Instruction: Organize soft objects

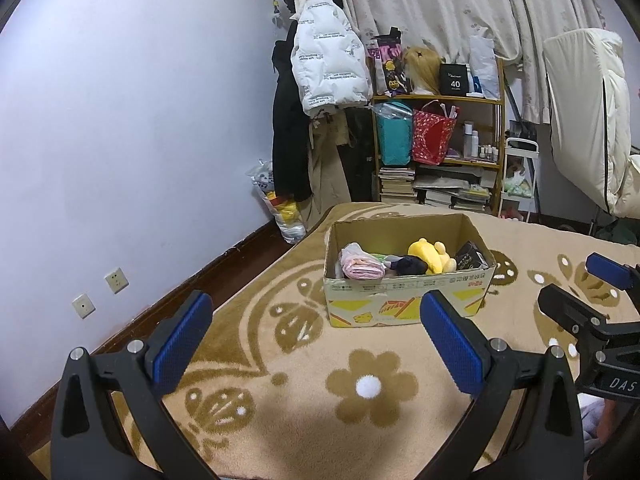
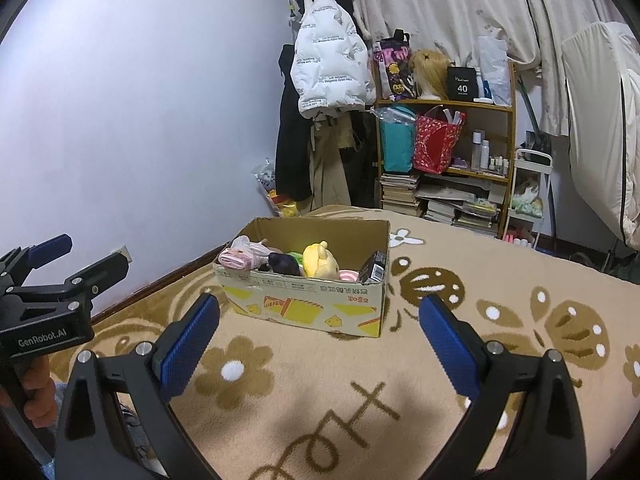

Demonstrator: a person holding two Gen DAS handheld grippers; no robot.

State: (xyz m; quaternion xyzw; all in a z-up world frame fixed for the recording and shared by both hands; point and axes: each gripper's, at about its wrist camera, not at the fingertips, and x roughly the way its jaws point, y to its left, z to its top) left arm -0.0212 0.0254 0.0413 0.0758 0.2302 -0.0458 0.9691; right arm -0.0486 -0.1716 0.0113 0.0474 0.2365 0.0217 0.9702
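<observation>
Both our claws, left gripper (image 1: 316,322) and right gripper (image 2: 320,322), spread wide, empty. Cardboard box (image 1: 408,294) of soft toys sits straight ahead, long axis crosswise; neither arm clearly nearer.

I see a bed covered by a beige blanket (image 1: 304,364) patterned with brown flowers and butterflies, running up to the lilac wall on my left. Directly on the blanket sits one open cardboard box (image 1: 404,300), printed with yellow shapes on its near side, its flaps open at the top. It stands upright, nearer the far end of the bed. From my right wrist view the same box (image 2: 308,304) sits left of centre, with bare blanket all round it.
</observation>
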